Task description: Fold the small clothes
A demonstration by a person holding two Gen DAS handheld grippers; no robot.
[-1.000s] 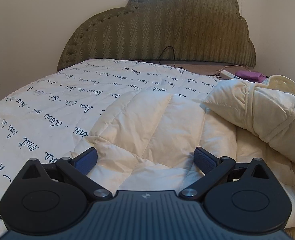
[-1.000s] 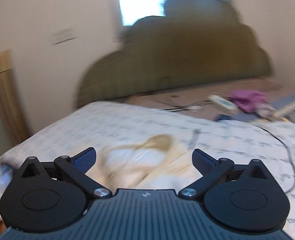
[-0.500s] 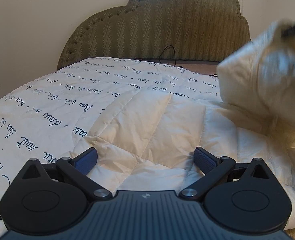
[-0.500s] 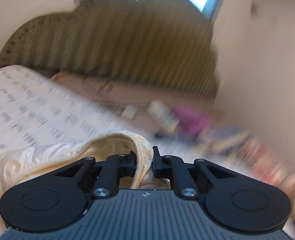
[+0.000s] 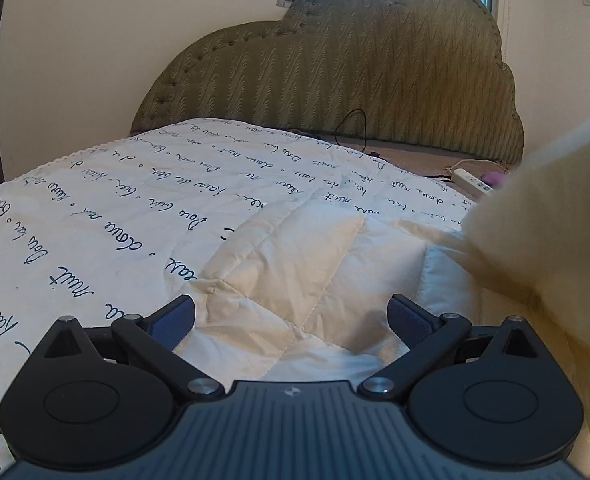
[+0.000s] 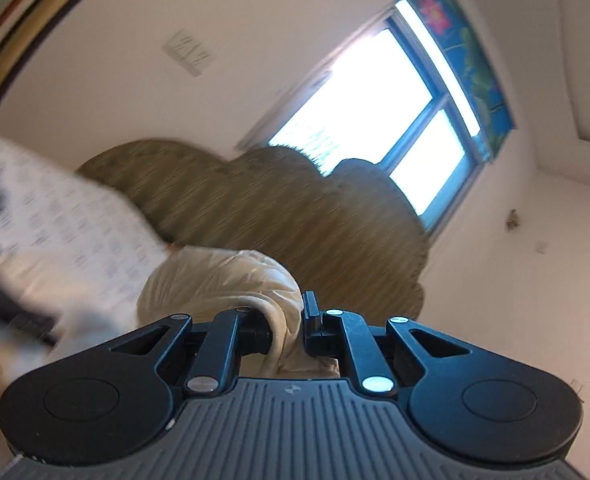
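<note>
A cream quilted jacket [image 5: 295, 272] lies spread on the bed in the left wrist view. My left gripper [image 5: 291, 316] is open just above its near part, holding nothing. A lifted, blurred part of the jacket [image 5: 551, 216] hangs at the right of that view. My right gripper [image 6: 291, 328] is shut on a rolled cream edge of the jacket [image 6: 223, 276] and holds it up, tilted toward the wall and window.
The bed cover [image 5: 107, 216] is white with dark handwriting. A green padded headboard [image 5: 335, 80] stands behind it. A white power strip [image 5: 475, 180] and a black cable [image 5: 351, 128] lie near the headboard. A bright window [image 6: 375, 120] is above.
My right gripper closed on the jacket's edge and lifted it, swinging up and to the left. The raised fabric now crosses the right of the left wrist view. My left gripper stayed put.
</note>
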